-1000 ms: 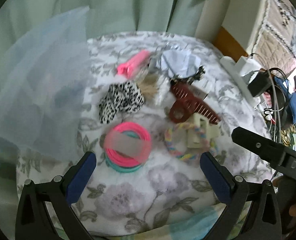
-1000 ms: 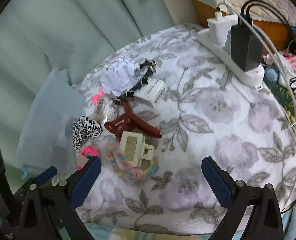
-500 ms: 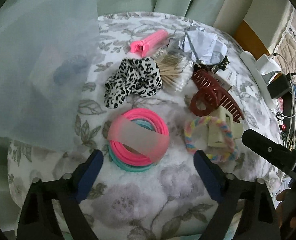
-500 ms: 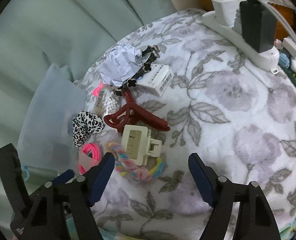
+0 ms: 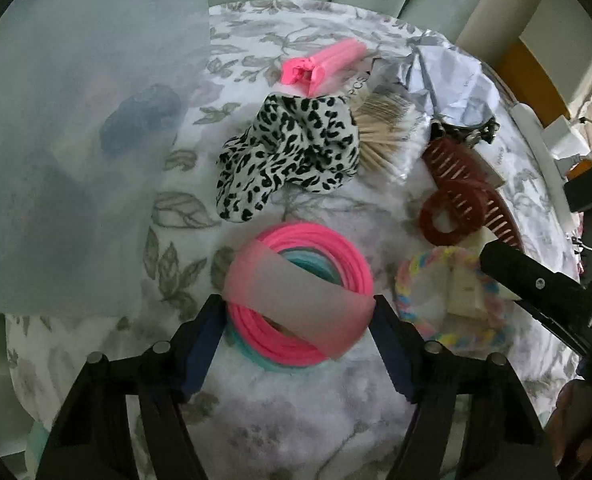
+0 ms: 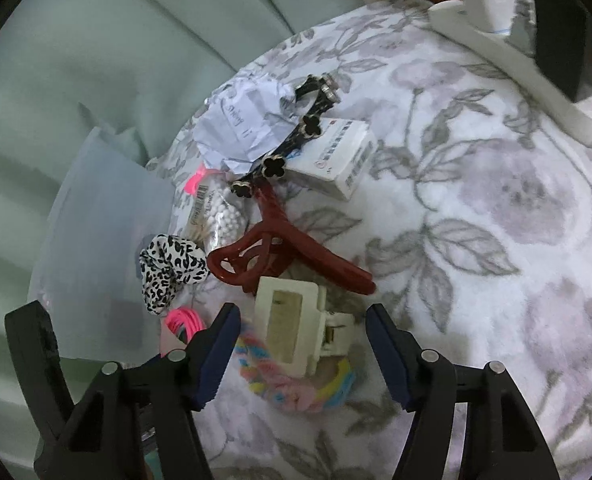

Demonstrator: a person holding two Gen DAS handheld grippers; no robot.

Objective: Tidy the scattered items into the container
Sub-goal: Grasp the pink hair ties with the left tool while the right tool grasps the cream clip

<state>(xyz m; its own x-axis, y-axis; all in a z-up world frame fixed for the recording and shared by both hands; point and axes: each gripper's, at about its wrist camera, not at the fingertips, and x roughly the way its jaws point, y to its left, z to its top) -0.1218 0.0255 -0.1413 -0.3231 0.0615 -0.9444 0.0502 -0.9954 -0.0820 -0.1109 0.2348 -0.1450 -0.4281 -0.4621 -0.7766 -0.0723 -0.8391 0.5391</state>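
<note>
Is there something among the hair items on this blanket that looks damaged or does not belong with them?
A crumpled sheet of paper lies at the far end of the pile, creased and balled up, with a black flower hair clip across its edge. It looks like rubbish, not an accessory. A small white printed box beside it also seems unrelated. Nothing looks broken or spilled.

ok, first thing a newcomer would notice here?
The bundle of pink hair ties, sitting between the closing left gripper fingers. Next, the cream claw clip lying on a pastel braided tie, framed by the closing right gripper. Behind them, a leopard-print scrunchie.
</note>
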